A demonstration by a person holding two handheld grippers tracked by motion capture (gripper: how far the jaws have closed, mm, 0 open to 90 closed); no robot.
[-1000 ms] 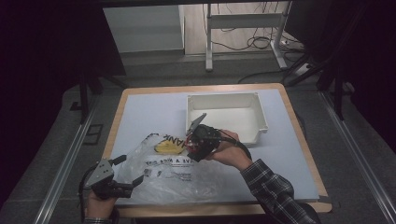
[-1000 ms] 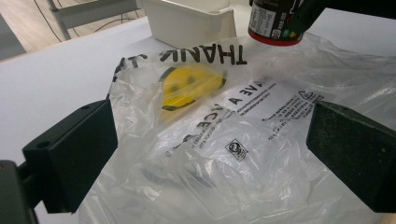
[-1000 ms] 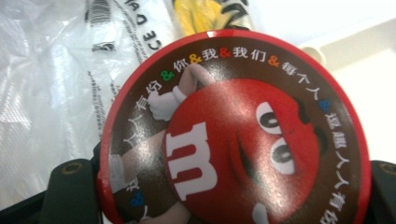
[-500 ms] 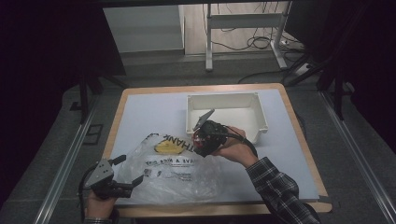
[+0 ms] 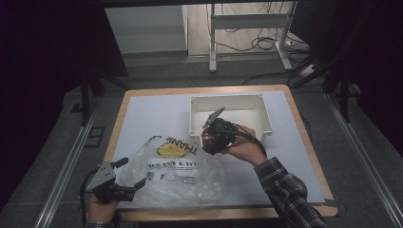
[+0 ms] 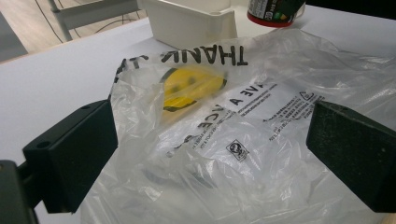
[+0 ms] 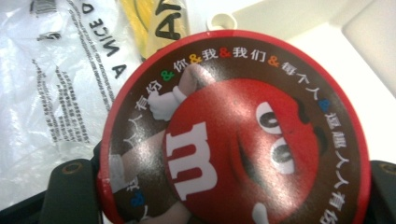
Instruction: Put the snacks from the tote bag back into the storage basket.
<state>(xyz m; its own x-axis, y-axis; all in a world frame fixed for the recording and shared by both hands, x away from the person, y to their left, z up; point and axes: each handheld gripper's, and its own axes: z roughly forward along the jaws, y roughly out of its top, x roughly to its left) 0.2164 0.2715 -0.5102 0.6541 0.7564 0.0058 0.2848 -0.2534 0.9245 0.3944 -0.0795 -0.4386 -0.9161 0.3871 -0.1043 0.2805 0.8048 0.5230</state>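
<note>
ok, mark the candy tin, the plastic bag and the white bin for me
candy tin (image 7: 233, 126): right gripper view, middle of its red lid.
plastic bag (image 5: 183, 173): high view, clear middle below the print.
white bin (image 5: 192, 116): high view, left wall.

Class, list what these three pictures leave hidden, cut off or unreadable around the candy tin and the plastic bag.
- Round red-and-brown candy tin: right gripper view, lower rim cut by the frame edge; its sides are hidden behind its face.
- Clear plastic bag: left gripper view, small print blurred.
- Right tongs: high view, tips hidden by the gripper body.
</note>
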